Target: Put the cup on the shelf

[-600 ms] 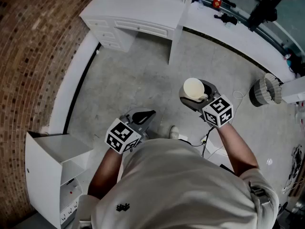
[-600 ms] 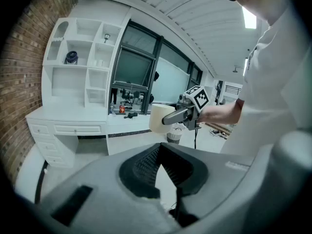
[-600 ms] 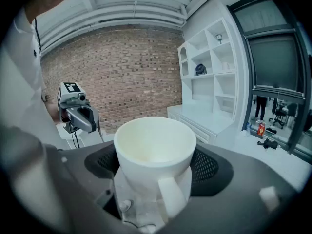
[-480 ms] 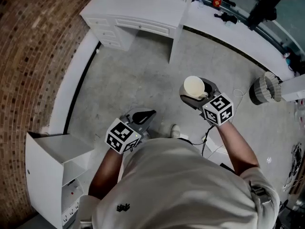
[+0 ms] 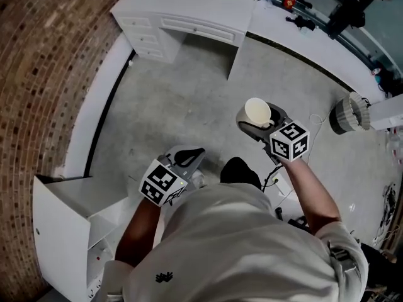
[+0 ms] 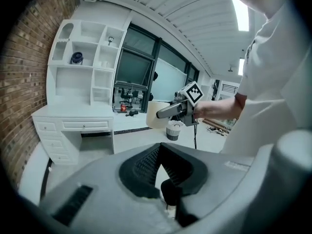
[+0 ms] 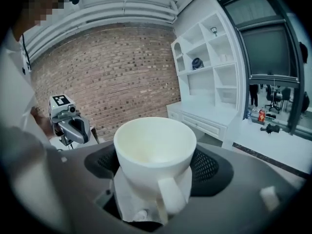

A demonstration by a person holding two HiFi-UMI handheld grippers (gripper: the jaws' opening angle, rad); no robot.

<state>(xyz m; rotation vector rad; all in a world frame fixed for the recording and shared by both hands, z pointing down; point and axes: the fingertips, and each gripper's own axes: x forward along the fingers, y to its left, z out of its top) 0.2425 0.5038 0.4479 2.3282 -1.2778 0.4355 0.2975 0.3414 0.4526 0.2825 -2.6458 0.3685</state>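
Note:
A white cup [image 5: 257, 112] with a handle sits upright between the jaws of my right gripper [image 5: 254, 122], which is shut on it; the cup [image 7: 155, 150] fills the right gripper view, handle toward the camera. My left gripper [image 5: 191, 154] hangs lower and to the left with nothing in it, and its black pads [image 6: 144, 162] meet at their tips. The tall white shelf unit [image 6: 83, 57] stands on a white desk [image 5: 189, 11] against the brick wall, well ahead of both grippers. In the left gripper view the cup [image 6: 155, 115] shows in profile.
A brick wall [image 5: 38, 74] runs along the left. A small white open cabinet [image 5: 63, 212] stands at lower left. A long white counter [image 5: 315, 43] lies at the right rear, with a slatted waste basket [image 5: 348, 115] beside it. Cables [image 5: 272, 182] lie on the concrete floor.
The person has stepped forward: a dark shoe now shows between the grippers and the desk sits slightly further right. The cup stays in the right gripper, and the left gripper has barely moved.

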